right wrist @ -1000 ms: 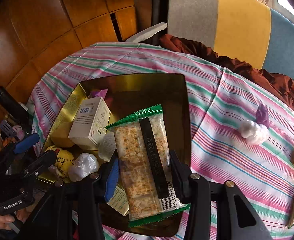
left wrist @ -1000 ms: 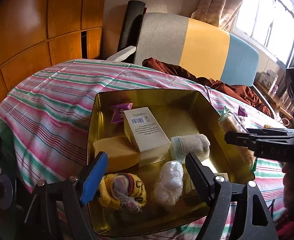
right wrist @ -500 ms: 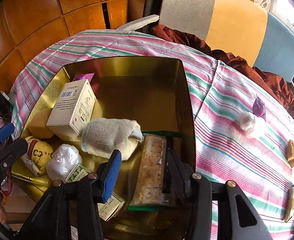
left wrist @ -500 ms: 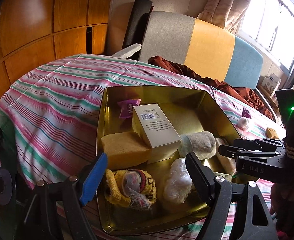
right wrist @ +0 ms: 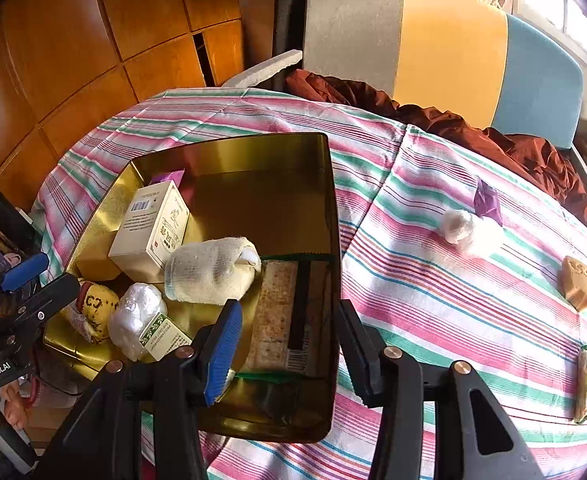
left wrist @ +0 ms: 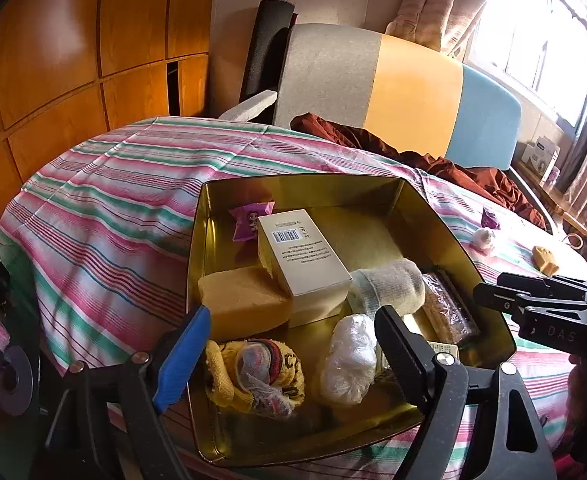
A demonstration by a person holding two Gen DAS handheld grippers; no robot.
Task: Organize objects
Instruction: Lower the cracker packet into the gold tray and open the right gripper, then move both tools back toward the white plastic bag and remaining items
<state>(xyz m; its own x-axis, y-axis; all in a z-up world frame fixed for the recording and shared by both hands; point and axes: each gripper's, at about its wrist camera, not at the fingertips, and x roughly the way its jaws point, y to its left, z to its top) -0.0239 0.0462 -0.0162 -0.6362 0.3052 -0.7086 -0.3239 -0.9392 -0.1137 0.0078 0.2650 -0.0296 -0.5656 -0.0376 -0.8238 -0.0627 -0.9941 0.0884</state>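
Two grippers over the gold tin [right wrist: 333, 216] on the striped worktop [right wrist: 413, 280]. Right gripper [right wrist: 289, 340] – jaws apart, nothing pinched; cracker pack [right wrist: 281, 312] lies flat in the tin against its right wall, just ahead of the fingers, not touched. Left gripper [left wrist: 289, 344] – jaws wide and opening, empty, hovering at the tin's near left end above the yellow knit item [left wrist: 253, 376] and white plastic bundle [left wrist: 349, 364].

Also in the tin: white box [right wrist: 149, 232] left-centre, yellow sponge [left wrist: 241, 304] left of it, rolled sock [right wrist: 209, 272] centre, pink sachet [left wrist: 249, 216] in the far left corner, small green-print packet [right wrist: 165, 336] near edge.

Loose on the worktop, right of the tin: white wad [right wrist: 465, 228] with purple wrapper [right wrist: 487, 200] touching, tan block [right wrist: 579, 280] far right, thin bar [right wrist: 585, 384] near right.
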